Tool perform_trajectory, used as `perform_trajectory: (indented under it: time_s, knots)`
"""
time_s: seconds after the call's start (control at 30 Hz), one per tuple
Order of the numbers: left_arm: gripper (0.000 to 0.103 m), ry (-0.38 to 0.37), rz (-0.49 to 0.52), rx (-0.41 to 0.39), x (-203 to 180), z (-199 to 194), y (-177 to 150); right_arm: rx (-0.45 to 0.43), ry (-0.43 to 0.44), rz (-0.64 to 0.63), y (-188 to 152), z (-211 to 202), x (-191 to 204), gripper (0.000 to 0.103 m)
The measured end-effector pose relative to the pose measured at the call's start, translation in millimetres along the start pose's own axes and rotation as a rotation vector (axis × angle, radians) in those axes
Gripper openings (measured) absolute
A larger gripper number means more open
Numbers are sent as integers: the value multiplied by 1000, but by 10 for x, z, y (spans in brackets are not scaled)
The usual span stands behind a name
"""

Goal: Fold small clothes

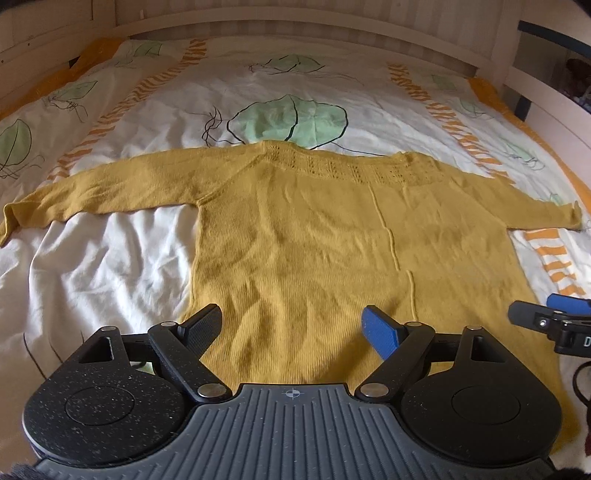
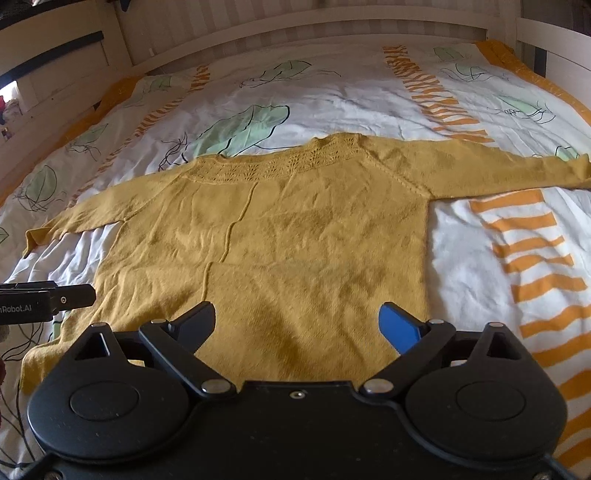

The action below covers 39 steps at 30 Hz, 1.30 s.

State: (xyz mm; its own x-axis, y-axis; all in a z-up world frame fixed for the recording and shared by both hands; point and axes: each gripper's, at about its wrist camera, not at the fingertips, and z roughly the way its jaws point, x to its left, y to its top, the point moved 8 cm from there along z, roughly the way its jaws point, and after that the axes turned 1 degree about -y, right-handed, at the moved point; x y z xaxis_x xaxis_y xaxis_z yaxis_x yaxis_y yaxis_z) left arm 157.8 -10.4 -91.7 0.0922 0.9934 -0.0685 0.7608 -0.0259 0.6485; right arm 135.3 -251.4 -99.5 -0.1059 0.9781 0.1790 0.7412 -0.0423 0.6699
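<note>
Mustard sweater [image 1: 314, 229] lies flat on your bedspread [image 1: 110, 240]; your left gripper [image 1: 291, 328] and right gripper [image 2: 299, 325] hover spread wide, empty.

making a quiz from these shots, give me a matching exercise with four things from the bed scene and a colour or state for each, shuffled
Things:
1. sweater
2. left claw
3. duvet cover
4. bed frame

Descriptions:
a. pale wood
b. mustard yellow, spread flat with sleeves out
c. white with green leaves and orange stripes
d. open over the hem

Pairs: 1-b, 2-d, 3-c, 4-a
</note>
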Motion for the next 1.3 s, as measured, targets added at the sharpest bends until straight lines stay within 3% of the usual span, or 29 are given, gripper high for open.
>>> perform_trajectory:
  time_s: [0.3,0.57,0.77,0.87,1.1,1.23,1.3]
  knots:
    - [82,-20,13,-14,-194,500,423,-19,-123,39,503,238,-824,95]
    - [82,3,33,-31,-346,993,735,-49,-347,152,1053,299,-2190,86]
    - [82,-2,41,20,-393,1292,665,-65,-560,213,1352,401,-3218,75]
    - [83,-15,50,64,-417,1421,539,-75,-617,267,1446,435,-3589,70]
    - [88,-8,104,11,-436,1418,461,-66,-705,307,1527,555,-4079,68]
    - [91,-19,101,12,-436,1453,470,-21,-707,353,1451,673,-4267,55]
    - [91,-21,101,15,-440,1461,475,6,-676,397,1380,722,-4321,30]
